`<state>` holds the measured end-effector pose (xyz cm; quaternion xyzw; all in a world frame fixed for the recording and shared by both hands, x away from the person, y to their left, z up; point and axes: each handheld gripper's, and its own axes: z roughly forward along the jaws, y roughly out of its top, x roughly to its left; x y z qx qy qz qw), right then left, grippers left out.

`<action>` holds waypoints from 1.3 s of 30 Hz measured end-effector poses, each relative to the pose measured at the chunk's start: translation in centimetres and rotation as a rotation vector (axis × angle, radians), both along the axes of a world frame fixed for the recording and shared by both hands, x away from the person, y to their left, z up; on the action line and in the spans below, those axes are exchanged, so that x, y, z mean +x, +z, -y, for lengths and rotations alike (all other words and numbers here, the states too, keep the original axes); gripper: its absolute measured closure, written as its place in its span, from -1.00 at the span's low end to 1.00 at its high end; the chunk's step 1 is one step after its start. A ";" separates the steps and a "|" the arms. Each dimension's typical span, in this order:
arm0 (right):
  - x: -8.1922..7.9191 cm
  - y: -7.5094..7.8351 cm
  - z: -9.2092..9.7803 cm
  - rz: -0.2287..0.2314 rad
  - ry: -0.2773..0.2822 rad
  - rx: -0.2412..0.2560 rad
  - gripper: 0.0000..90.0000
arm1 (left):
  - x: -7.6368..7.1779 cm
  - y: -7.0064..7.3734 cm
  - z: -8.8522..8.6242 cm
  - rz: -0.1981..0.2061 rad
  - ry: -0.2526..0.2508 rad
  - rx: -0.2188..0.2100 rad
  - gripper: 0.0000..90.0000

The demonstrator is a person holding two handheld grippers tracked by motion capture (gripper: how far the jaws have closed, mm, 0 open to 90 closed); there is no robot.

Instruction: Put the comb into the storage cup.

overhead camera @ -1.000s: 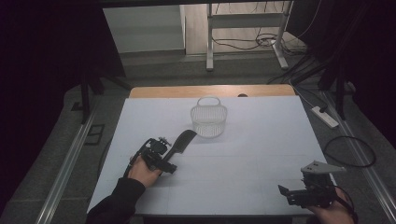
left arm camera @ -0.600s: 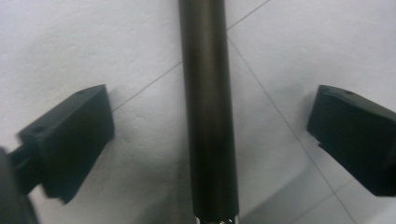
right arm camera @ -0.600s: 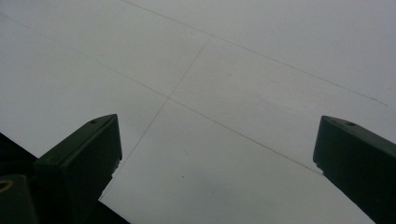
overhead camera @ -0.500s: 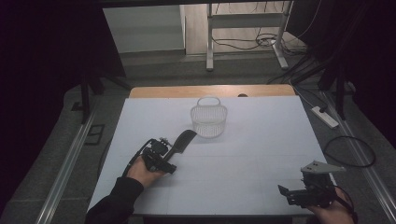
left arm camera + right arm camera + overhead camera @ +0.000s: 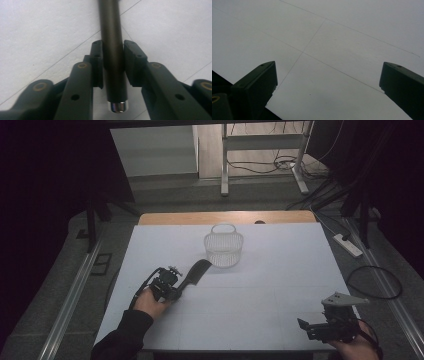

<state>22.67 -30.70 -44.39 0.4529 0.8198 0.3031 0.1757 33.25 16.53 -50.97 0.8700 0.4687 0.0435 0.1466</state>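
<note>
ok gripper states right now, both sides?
Left gripper: shut on the dark utensil handle.
Right gripper: open, jaws wide apart, holding nothing, over the white table.

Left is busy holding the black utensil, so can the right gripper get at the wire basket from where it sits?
Probably yes. The right gripper sits at the near right corner with its jaws wide open and nothing in them, and bare white table lies between it and the wire basket. The left gripper and black utensil are off to the side.

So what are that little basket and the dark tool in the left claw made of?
The basket looks like thin wire mesh, pale and see-through, with a loop handle. The tool has a smooth, matte dark handle, plastic or coated metal, hard to tell, with a shiny metal-looking cap at its end. The left claw clamps it.
</note>
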 end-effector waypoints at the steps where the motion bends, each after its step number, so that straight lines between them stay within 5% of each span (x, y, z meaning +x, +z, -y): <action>1: 0.0 0.0 0.0 -0.001 0.001 0.000 -0.96 | 0.0 0.0 -0.1 -0.003 0.007 -0.011 0.60; 11: 0.0 0.0 0.0 0.000 0.004 -0.002 -0.95 | 0.4 0.0 -0.9 -0.031 0.035 -0.076 0.61; 39: 0.0 0.0 -0.1 0.002 0.008 -0.002 -0.95 | -1.1 1.9 -3.1 0.047 0.033 -0.143 0.61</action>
